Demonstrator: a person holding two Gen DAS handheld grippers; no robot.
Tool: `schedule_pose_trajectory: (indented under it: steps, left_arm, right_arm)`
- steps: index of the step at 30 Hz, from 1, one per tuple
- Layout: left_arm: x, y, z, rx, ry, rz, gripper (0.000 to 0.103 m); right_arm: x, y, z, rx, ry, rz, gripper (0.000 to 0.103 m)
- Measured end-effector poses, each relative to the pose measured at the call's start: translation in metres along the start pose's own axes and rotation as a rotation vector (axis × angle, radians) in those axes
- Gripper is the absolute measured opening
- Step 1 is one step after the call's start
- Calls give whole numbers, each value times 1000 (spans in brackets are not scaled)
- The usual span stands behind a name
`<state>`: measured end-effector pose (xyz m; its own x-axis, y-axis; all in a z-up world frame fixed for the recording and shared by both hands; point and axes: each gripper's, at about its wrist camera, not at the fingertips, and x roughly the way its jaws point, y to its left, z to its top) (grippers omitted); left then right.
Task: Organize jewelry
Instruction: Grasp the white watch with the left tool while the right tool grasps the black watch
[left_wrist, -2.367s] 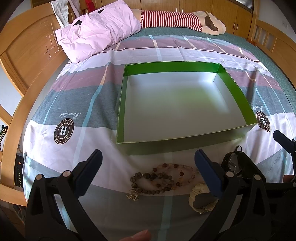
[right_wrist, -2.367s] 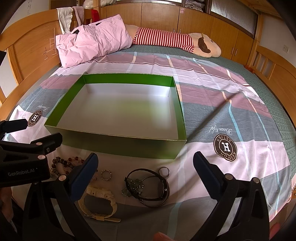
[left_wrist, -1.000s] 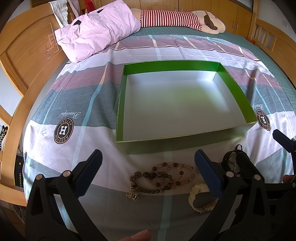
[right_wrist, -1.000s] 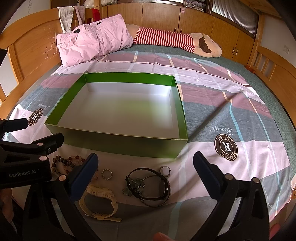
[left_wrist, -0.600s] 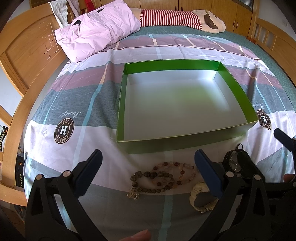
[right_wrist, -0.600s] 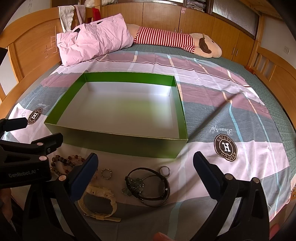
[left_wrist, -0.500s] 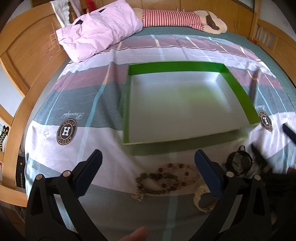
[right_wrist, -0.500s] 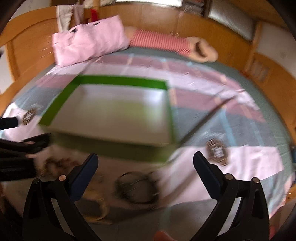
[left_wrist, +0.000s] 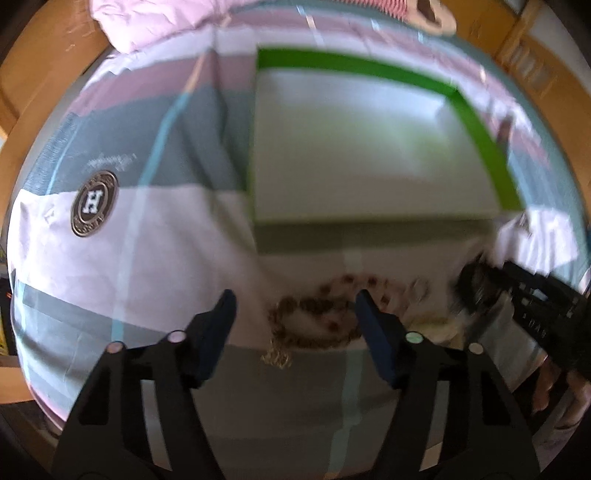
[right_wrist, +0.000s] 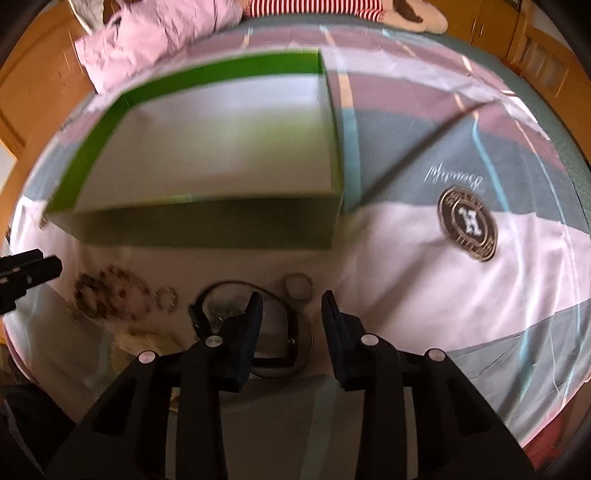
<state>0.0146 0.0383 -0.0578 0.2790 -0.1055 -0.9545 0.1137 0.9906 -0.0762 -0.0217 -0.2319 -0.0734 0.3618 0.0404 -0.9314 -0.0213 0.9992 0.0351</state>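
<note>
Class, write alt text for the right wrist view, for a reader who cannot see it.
The right tool, jaws closing with nothing gripped, points down over a black necklace on a striped bedsheet. An empty green box lies beyond it, with a small ring and beaded bracelets nearby.

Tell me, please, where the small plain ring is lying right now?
In the right wrist view, the small ring lies on the bedspread, below the green box.

We note both grippers now lower and tipped more steeply toward the jewelry in front of the green box (right_wrist: 207, 225). Left gripper (left_wrist: 295, 314) jaws, earlier wide, are closing around the beaded necklace (left_wrist: 314, 317); pads not touching it. Right gripper (right_wrist: 291, 314) jaws are closing over the black choker (right_wrist: 280, 332). Both views blur.
</note>
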Motion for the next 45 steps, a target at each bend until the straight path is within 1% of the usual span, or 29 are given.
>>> schedule_pose_trajectory:
  steps: [1, 3, 4, 6, 7, 8, 10, 11, 13, 14, 15, 17, 19, 20, 22, 23, 25, 26, 28, 30, 32, 33, 35, 37, 39, 41, 44, 45]
  left_arm:
    - [5, -3, -1, 10, 21, 6, 66]
    - [13, -6, -3, 20, 51, 17, 67]
    - [17, -6, -4, 18, 66, 22, 66]
    - [23, -2, -5, 7, 86, 23, 65]
    - [26, 0, -5, -3, 97, 17, 58]
    - [28, 2, -6, -12, 104, 13, 52]
    - [38, 9, -8, -40, 134, -3, 32]
    - [41, 11, -8, -49, 143, -7, 28]
    - [48, 13, -10, -65, 159, -18, 13]
    - [50, 14, -11, -76, 155, -39, 11]
    - [49, 13, -12, -82, 145, -61, 11]
    - [39, 6, -12, -63, 107, -136, 11]
    - [30, -7, -14, -15, 88, -176, 16]
    - [27, -15, -17, 19, 85, -194, 20]
    - [25, -28, -22, 71, 94, -224, 36]
    - [27, -37, -26, 108, 104, -230, 38]
    - [25, -50, -29, 157, 128, -215, 39]
    - [28, -52, -29, 167, 130, -210, 40]
    - [29, -56, -31, 183, 132, -207, 47]
    - [34, -58, -29, 177, 154, -206, 47]
    - [36, -62, -20, 172, 161, -206, 47]
    - [36, -66, -26, 174, 158, -212, 47]
    - [36, -72, -28, 182, 156, -214, 45]
    - [36, -65, -30, 190, 172, -204, 37]
    - [44, -71, -32, 191, 182, -177, 29]
    - [52, -79, -33, 206, 188, -147, 27]
    - [55, -90, -35, 226, 160, -122, 26]
    - [54, -91, -34, 228, 154, -124, 23]
  right_arm:
    - [5, 2, -2, -3, 14, -1, 35]
    - [8, 4, -5, -9, 18, -3, 26]
    - [6, 6, -6, -17, 2, -6, 12]
    - [1, 6, -7, -16, -18, 54, 10]
    - [-3, 7, -7, -13, -29, 73, 10]
    - [-7, 11, -4, -15, -41, 81, 10]
    - [-14, 14, -2, -19, -71, 90, 8]
    - [-18, 15, -2, -15, -82, 100, 8]
    - [-22, 13, -1, -3, -95, 119, 8]
    - [-24, 13, -1, 4, -104, 129, 8]
    - [-26, 11, 0, 11, -115, 132, 8]
    - [-29, 6, 3, 15, -120, 119, 8]
    - [-25, 0, 5, 20, -121, 89, 8]
    - [-23, -1, 5, 21, -113, 83, 8]
    - [-19, -3, 4, 26, -98, 82, 8]
    - [-17, -4, 3, 30, -87, 81, 8]
    - [-14, -6, 2, 36, -76, 81, 8]
    - [-13, -7, 2, 41, -71, 81, 8]
    - [-13, -8, 2, 45, -67, 82, 8]
    - [-13, -8, 1, 42, -65, 83, 9]
    - [-13, -6, 2, 39, -63, 85, 9]
    - [-13, -6, 2, 36, -63, 85, 9]
    - [-12, -5, 1, 33, -62, 82, 9]
    - [-12, -6, 0, 33, -61, 81, 9]
    - [-10, -4, 0, 28, -58, 78, 8]
    - [-9, -2, 0, 22, -55, 74, 8]
    - [-8, 0, -1, 14, -56, 65, 8]
    - [-9, 1, -1, 11, -58, 62, 8]
